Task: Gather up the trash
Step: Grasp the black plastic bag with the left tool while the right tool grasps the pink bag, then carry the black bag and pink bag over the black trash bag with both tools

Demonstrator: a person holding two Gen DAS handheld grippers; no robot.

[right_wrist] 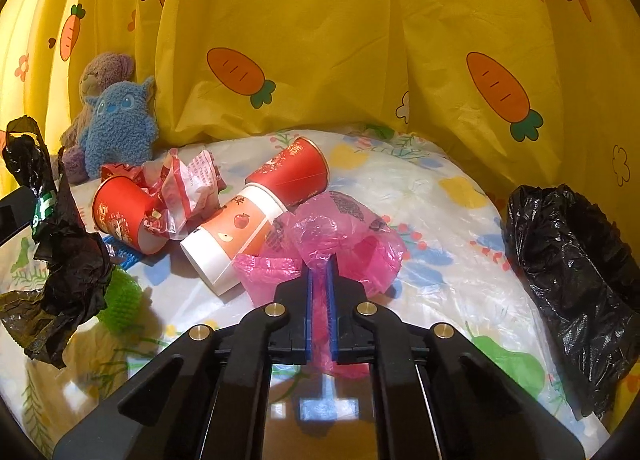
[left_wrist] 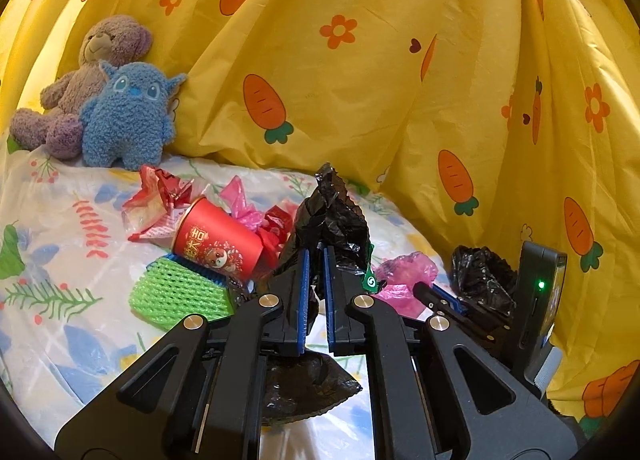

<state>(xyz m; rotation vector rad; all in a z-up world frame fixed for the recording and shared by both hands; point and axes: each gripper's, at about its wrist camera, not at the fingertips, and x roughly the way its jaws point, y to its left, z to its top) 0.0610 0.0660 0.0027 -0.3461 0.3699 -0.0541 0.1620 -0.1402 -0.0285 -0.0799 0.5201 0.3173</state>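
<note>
My left gripper is shut on a crumpled black plastic bag, which rises past the blue pads and also hangs below them; the same bag shows at the left of the right wrist view. My right gripper is shut on a pink plastic bag that lies on the sheet. Behind it lie two red paper cups, a white and orange cup and a torn red and white wrapper. A green foam net lies beside the red cup.
Another black bag sits at the right edge of the flowered sheet. A yellow carrot-print curtain closes off the back and right. A blue plush and a purple bear lean against it at the back left.
</note>
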